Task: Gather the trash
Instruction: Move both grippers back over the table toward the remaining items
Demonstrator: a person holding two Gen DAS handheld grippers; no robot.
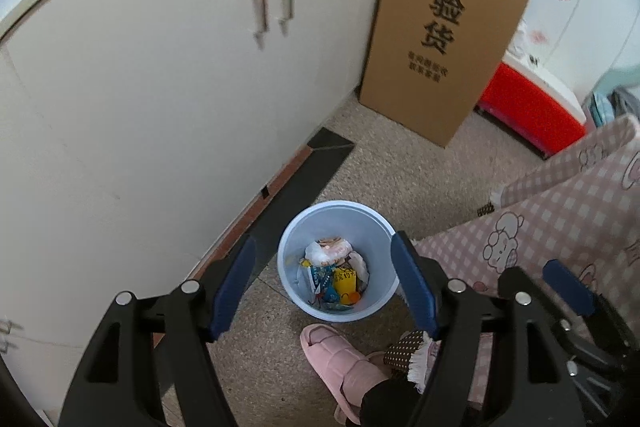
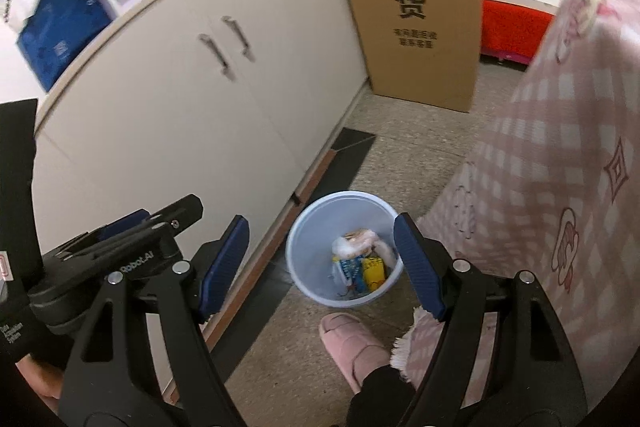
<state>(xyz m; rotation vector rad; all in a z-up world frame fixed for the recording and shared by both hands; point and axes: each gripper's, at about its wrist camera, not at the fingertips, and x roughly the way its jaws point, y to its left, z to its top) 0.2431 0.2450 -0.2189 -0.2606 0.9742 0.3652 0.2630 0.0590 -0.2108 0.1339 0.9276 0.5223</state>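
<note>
A pale blue trash bin (image 1: pixel 344 221) (image 2: pixel 310 251) stands on the floor beside the cabinet. Inside it lie crumpled wrappers (image 1: pixel 334 273) (image 2: pixel 358 261), white, blue and yellow. Above the bin my left gripper (image 1: pixel 324 241) hangs open, with nothing between its blue pads (image 1: pixel 236 287). My right gripper (image 2: pixel 320 221) is also above the bin, open and empty. In the right wrist view the left gripper (image 2: pixel 132 227) shows at the left edge. In the left wrist view the right gripper's blue pad (image 1: pixel 568 281) shows at the right edge.
A white cabinet (image 1: pixel 160 87) with two handles runs along the left. A tall cardboard box (image 1: pixel 444 27) leans at its end, with a red box (image 1: pixel 528 103) behind. A person's pink slipper (image 1: pixel 336 355) and pink checked clothing (image 1: pixel 560 219) are close by the bin.
</note>
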